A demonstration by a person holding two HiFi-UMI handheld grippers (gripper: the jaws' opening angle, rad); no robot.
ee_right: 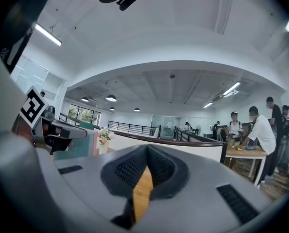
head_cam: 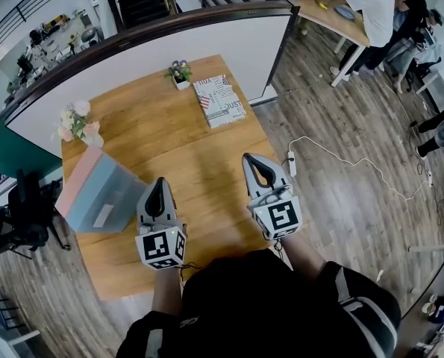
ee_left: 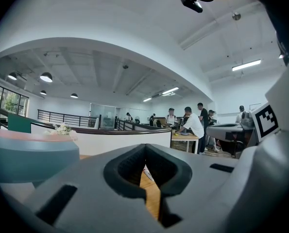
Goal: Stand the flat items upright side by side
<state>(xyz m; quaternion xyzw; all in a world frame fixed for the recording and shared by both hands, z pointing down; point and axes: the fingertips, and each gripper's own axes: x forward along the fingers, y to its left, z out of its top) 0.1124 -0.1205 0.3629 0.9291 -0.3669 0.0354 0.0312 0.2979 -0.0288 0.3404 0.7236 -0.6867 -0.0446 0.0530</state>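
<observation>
Left gripper (head_cam: 160, 185) and right gripper (head_cam: 251, 161) both clenched, empty; magazines (head_cam: 219, 99) lie stacked flat at the table's (head_cam: 207, 162) far edge beside a plant (head_cam: 180, 73); likely light, floppy, slick; pinch the spine

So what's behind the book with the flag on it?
A small flower pot stands just behind the book's far left corner, and past it the white partition. The tabletop under the book is covered.
</observation>
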